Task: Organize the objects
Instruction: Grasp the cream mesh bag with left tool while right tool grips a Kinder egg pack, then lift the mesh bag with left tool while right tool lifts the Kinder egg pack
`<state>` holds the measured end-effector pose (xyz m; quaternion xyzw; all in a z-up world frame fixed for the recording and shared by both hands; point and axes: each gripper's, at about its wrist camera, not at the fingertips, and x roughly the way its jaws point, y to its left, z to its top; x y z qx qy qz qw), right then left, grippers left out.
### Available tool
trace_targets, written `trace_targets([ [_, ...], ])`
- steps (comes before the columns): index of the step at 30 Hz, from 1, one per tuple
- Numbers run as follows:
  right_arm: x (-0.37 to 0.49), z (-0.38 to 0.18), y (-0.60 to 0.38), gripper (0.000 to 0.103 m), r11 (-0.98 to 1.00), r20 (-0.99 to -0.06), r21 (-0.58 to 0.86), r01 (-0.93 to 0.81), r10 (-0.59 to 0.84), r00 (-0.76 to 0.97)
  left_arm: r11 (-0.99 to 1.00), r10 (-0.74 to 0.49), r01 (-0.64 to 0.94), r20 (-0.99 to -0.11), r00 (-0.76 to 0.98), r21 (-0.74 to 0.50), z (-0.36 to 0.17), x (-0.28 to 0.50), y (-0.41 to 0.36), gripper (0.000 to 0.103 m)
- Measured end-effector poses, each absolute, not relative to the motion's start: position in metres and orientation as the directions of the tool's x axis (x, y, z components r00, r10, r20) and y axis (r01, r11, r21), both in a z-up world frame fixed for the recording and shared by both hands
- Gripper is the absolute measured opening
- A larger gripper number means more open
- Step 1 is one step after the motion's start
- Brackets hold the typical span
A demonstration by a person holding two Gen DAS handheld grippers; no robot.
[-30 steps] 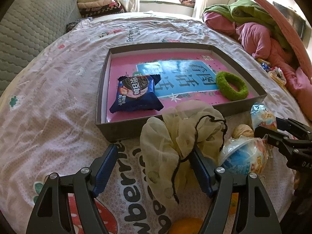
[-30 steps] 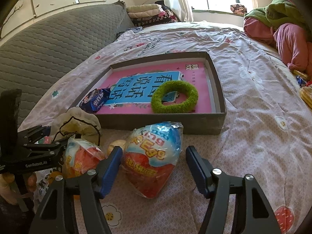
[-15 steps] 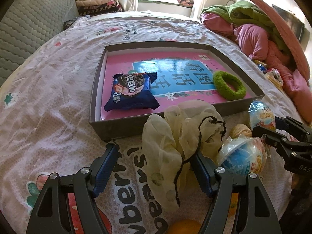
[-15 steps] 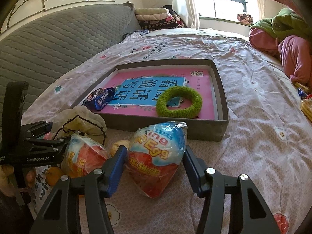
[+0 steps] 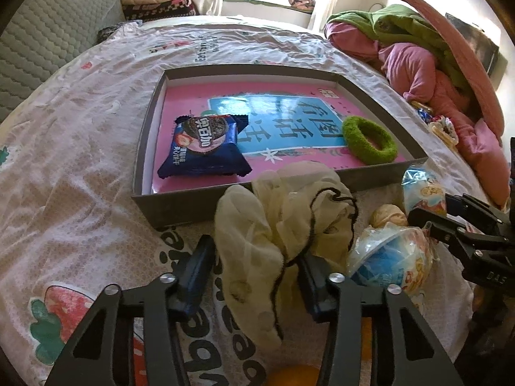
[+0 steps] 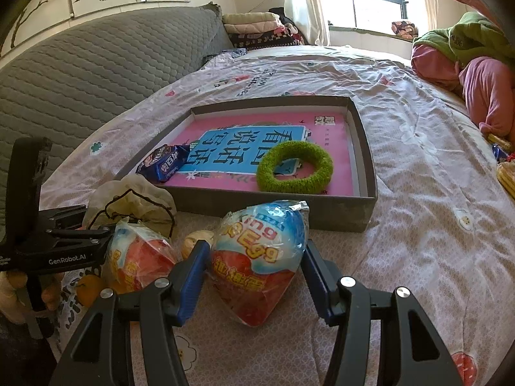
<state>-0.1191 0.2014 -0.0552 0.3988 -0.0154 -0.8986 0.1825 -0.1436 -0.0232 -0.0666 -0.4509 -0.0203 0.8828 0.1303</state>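
Observation:
A cream mesh pouch with a black drawstring lies on the bed in front of the grey box tray. My left gripper is closing on it, and both pads touch its sides. My right gripper is shut on a blue-and-red toy egg packet, which rests on the sheet. A second egg packet lies between the two grippers. Inside the tray are a blue biscuit packet and a green fuzzy ring on a pink book.
A small beige lump and an orange sit near the packets. A grey quilted headboard lies to the left. Piled pink and green bedding sits at the right. Folded blankets are stacked by the window.
The left jaws have narrowed from wide open until they meet the mesh pouch. The right jaws drew in onto the egg packet earlier and have held since. Neither hand has shifted.

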Motion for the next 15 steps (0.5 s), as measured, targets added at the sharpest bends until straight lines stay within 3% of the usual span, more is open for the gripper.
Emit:
trace_targets([
  [3, -0.118, -0.056, 0.201, 0.058, -0.932, -0.713, 0.172, 0.318, -0.341, -0.613, -0.964, 0.253, -0.219, -0.787, -0.563, -0.153, -0.064, -0.142, -0.022, 0.030],
  [15, -0.118, -0.057, 0.202, 0.058, -0.931, -0.712, 0.174, 0.320, -0.344, -0.613, -0.956, 0.287, -0.222, -0.763, -0.579, -0.192, -0.055, -0.137, -0.025, 0.018],
])
